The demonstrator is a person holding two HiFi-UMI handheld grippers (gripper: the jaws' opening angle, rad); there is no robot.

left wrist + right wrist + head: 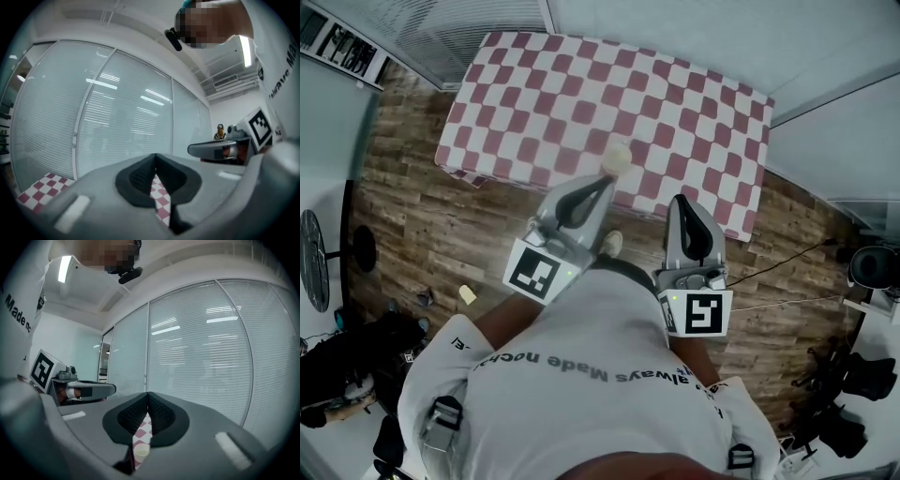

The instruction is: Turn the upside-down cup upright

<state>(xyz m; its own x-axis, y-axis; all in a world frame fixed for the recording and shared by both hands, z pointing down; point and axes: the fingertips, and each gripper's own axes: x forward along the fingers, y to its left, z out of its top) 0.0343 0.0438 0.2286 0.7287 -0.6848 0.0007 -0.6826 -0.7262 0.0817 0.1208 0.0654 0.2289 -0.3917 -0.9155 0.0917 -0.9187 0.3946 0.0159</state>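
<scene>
A pale cup (617, 157) stands on the red-and-white checked table (534, 94), close to the near edge. My left gripper (605, 180) is shut, and its tips sit just short of the cup in the head view. My right gripper (680, 201) is shut too, over the table's near edge to the right of the cup. In the right gripper view the cup (142, 450) shows through the narrow slit below the shut pads (161, 414). The left gripper view shows only checked cloth (160, 199) beneath its shut pads (140, 177). Nothing is held.
Wooden floor (422, 234) surrounds the table. Glass walls with blinds (201, 357) rise behind it. Dark equipment (347, 366) lies on the floor at the left, with cables and gear (853, 375) at the right. A small yellow object (468, 295) lies on the floor.
</scene>
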